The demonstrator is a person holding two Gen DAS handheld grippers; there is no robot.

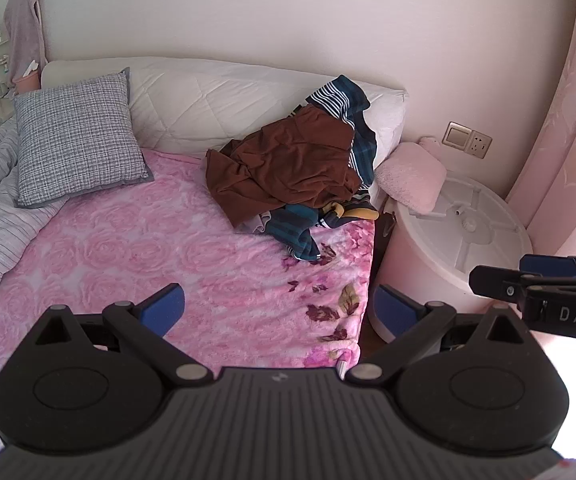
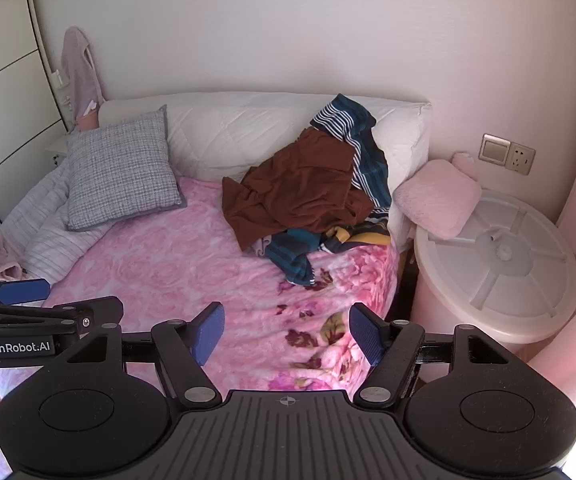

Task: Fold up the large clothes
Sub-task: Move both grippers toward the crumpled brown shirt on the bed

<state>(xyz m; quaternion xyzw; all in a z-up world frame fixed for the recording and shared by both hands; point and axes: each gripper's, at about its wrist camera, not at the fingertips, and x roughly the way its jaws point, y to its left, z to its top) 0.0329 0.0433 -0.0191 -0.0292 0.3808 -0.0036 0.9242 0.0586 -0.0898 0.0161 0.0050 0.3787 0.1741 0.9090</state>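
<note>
Both jaws are held wide and empty: left hand-held gripper (image 1: 278, 304), right hand-held gripper (image 2: 286, 330). The bare pink blanket (image 1: 136, 248) is crossed first. The crumpled clothes pile (image 1: 291, 172) is seen toward 12 o'clock, against the white headboard cushion (image 1: 216, 92); neither is clearly nearer.

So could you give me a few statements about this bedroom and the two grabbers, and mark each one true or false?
1. The brown garment lies on top of the clothes pile. True.
2. The left gripper is clamped on cloth. False: its jaws stand open, holding nothing.
3. The grey checked cushion sits on the white tub. False: it is on the bed; a pink cushion rests on the white tub.
4. The right gripper is open and empty. True.
</note>
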